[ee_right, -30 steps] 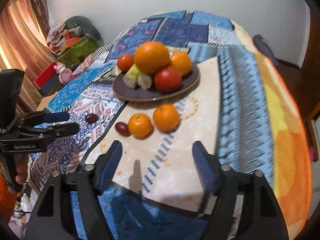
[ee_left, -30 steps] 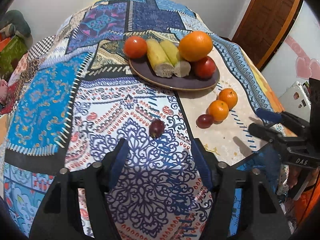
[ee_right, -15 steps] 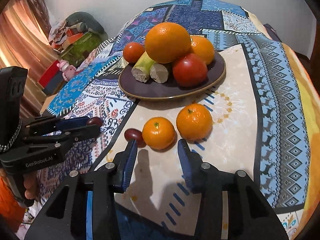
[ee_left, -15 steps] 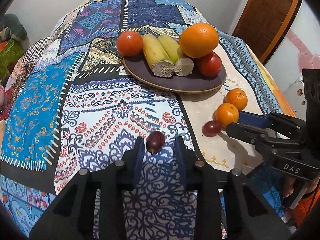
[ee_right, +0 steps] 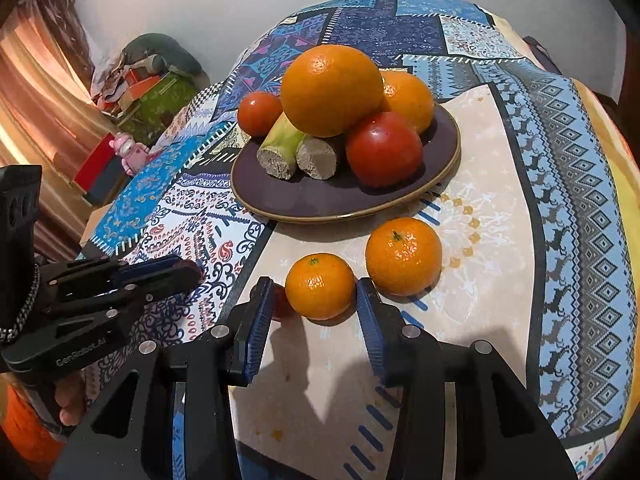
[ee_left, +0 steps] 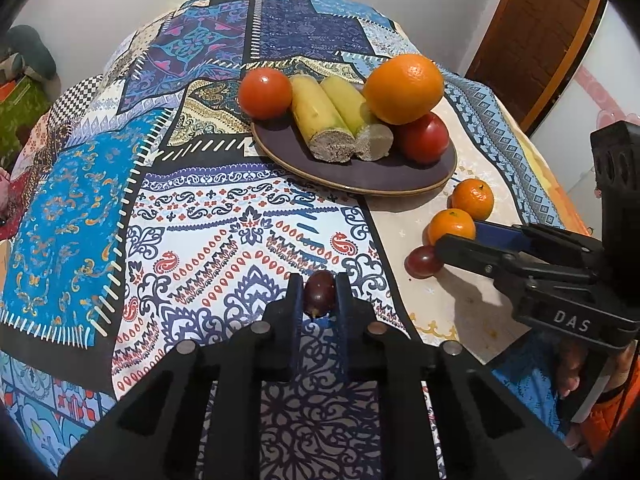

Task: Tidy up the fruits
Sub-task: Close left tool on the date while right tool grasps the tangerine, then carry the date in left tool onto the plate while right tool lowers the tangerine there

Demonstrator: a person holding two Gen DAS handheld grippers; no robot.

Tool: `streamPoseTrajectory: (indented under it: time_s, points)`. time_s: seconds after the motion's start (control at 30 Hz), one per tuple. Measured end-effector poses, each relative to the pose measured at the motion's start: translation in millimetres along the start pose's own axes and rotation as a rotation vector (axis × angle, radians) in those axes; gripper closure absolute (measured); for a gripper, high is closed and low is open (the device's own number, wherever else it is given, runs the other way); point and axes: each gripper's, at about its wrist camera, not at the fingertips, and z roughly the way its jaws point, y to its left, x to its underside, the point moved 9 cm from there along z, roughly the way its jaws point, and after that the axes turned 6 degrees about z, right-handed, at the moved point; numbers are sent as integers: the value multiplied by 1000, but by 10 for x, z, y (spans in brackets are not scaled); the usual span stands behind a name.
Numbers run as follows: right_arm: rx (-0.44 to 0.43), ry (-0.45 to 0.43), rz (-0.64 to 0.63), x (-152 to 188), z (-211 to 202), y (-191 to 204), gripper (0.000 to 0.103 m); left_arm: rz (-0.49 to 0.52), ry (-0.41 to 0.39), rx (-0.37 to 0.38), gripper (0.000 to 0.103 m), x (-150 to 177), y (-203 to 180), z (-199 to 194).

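Left wrist view: my left gripper [ee_left: 319,294] is clamped on the dark grape [ee_left: 319,291]; my right gripper [ee_right: 314,302] pinches the nearer mandarin [ee_right: 320,285].
Lift both gently, then carry toward the plate [ee_left: 360,184] at twelve o'clock; squeezing harder risks bruising.

Room: plain white wall [ee_right: 192,4]; brown wooden door [ee_left: 536,36]; orange-pink curtain [ee_right: 36,92], lit; cluttered pile of boxes [ee_right: 152,80]; patchwork-covered table [ee_left: 80,184].
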Motion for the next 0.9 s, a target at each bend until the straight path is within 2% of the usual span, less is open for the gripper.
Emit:
streamPoseTrajectory:
  time_s: [0.07,0.43,0.63,0.9]
  points:
    - [11,-8,-4,-13,-12,-10,70,0,-9,3,89,-7,-6,-42]
    - [-16,-54,-34,-86,-217,86,70,25,-76,-7,89,-138,-64,-320]
    - [-30,-93,-51,-254,-270,192,70,28,-108,-14,89,-356,-41,-380]
    - [-14,-106,-70,-456,-115,230,70,11,-135,-34,89,-698,85,-290]
